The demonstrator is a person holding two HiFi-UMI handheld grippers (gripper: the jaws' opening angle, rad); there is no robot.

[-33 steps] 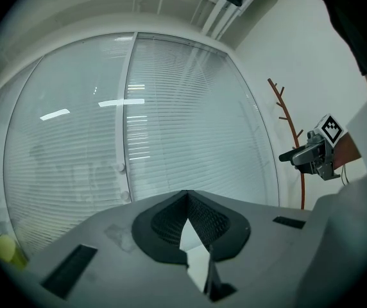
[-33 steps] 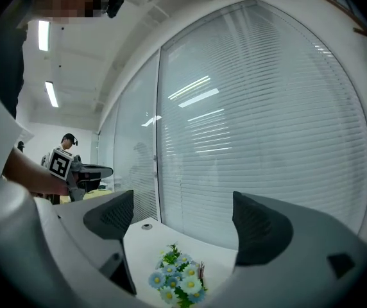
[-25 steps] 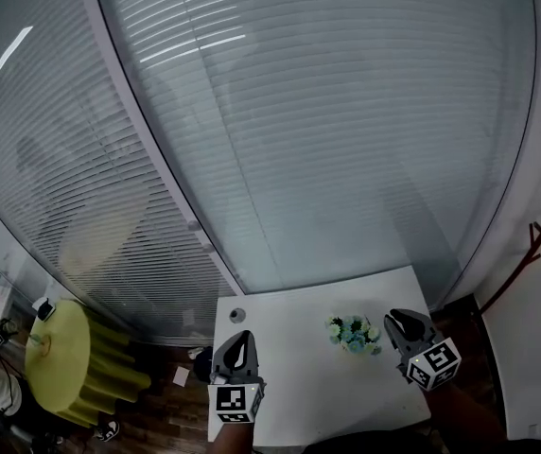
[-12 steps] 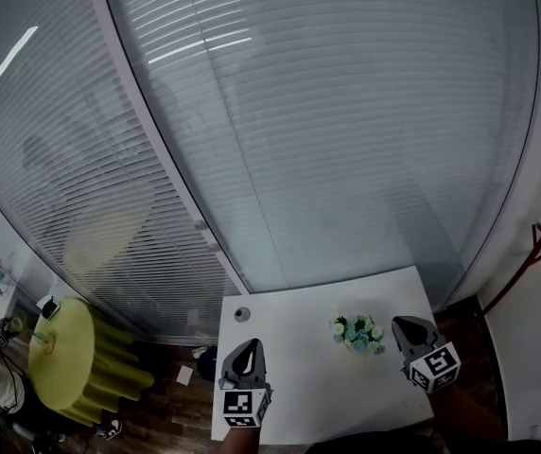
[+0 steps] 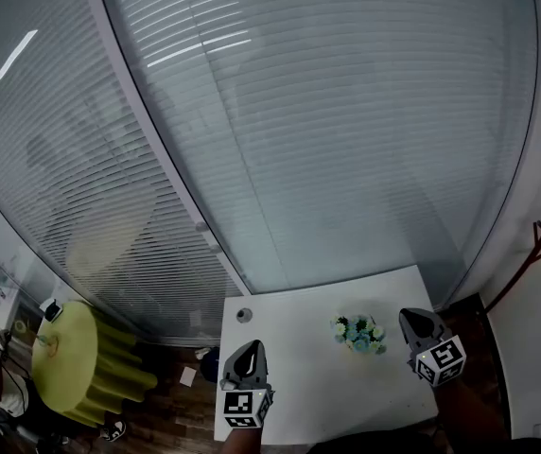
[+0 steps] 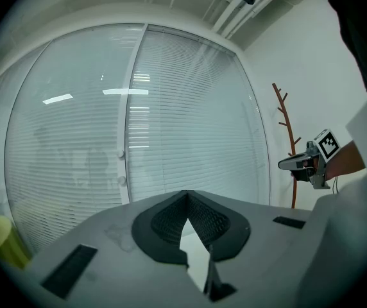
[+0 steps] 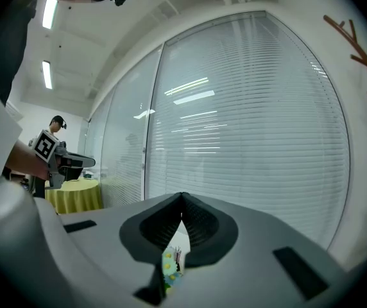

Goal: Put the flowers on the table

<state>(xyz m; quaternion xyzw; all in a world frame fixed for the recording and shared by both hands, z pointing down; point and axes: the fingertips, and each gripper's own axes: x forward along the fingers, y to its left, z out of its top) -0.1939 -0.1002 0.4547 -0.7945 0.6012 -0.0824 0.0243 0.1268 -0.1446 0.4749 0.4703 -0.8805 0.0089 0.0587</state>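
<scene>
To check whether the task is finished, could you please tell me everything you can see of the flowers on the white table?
The flowers are a small bunch of pale blue-green and white blooms resting on the white table, right of its middle. Only the table touches them; the right gripper is beside them, apart. No pot can be made out.

Left claw [image 5: 248, 350] shut; right claw [image 5: 412, 318] shut; both level, apart.
</scene>
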